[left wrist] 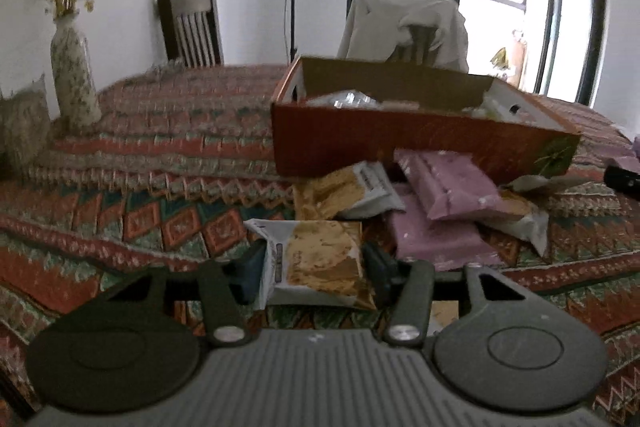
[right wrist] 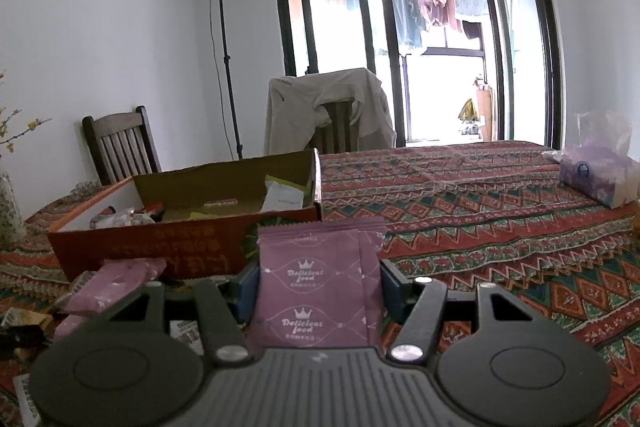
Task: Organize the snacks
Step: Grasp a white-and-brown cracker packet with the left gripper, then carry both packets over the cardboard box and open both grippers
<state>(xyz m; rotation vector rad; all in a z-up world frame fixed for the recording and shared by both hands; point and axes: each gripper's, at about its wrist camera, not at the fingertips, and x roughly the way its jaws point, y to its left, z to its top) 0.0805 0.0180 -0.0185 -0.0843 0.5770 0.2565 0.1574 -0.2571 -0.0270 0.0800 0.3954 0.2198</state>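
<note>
My left gripper (left wrist: 316, 267) is shut on a white and gold snack packet (left wrist: 320, 263), held just above the patterned tablecloth. Ahead lie another gold packet (left wrist: 340, 193) and purple packets (left wrist: 448, 187) in a loose pile in front of the red cardboard box (left wrist: 400, 141), which holds several wrappers. My right gripper (right wrist: 318, 283) is shut on a purple "Delicious food" packet (right wrist: 318, 287), held upright in front of the same box (right wrist: 160, 243). More purple packets (right wrist: 116, 283) lie to its left.
A floral vase (left wrist: 74, 79) with yellow flowers stands at the table's far left. A purple tissue pack (right wrist: 596, 171) sits at the far right. Two chairs (right wrist: 120, 147) stand behind the table, one draped with a beige jacket (right wrist: 328, 107). A lamp stand (right wrist: 226, 59) stands by the wall.
</note>
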